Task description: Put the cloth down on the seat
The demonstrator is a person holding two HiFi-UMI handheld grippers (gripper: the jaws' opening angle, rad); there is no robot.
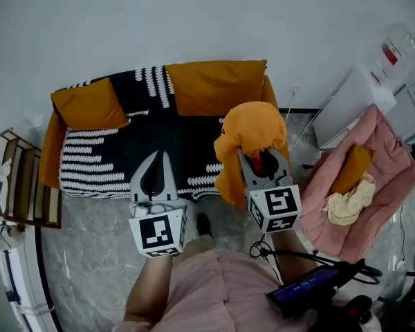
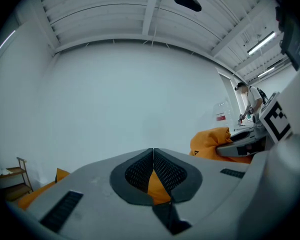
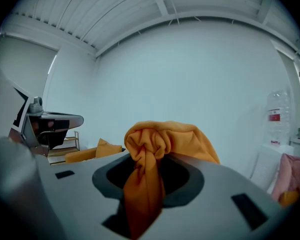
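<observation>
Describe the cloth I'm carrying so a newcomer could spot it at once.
Start at the black-and-white sofa. At its right end, the right gripper is clamped on the orange cloth, a bunched wad held in the air. The orange cushions lie on the sofa, and the cream cloth sits on the pink chair.

cool, even indoor light, dimmer in the head view, whose corners darken. both gripper views bulge into fisheye circles with black rims. ceiling light strips (image 2: 262, 43) glare at the upper right of the left one. the cloth (image 3: 150, 149) looks sharp; shadows are faint.
</observation>
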